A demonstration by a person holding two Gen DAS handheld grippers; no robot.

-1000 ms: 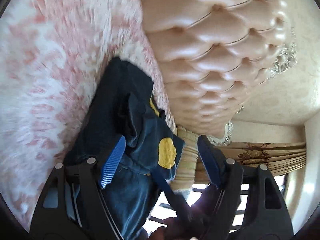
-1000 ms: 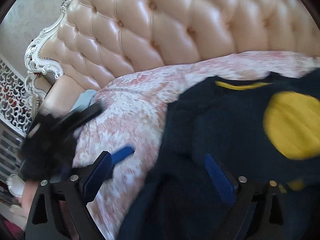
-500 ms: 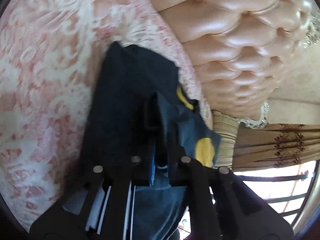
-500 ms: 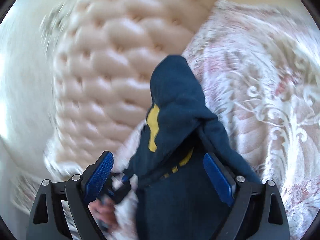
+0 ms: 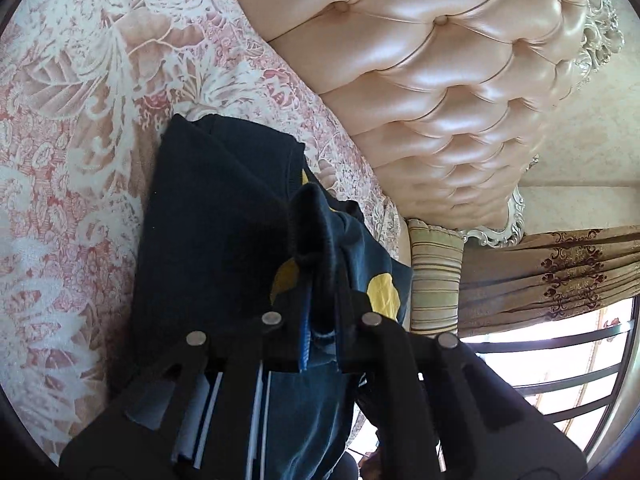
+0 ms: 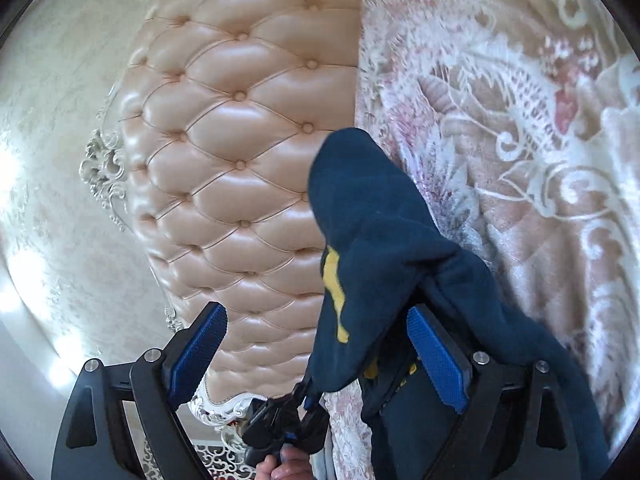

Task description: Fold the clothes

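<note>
L gripper (image 5: 318, 312) clamped on 1 navy garment (image 5: 216, 216), R gripper (image 6: 316, 344) jaws apart, 1 bedspread (image 5: 68, 128) beneath.

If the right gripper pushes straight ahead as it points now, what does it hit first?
Probably the navy garment: its raised fold hangs between the right gripper's open fingers. The tufted headboard lies behind, though depth is unclear.
</note>
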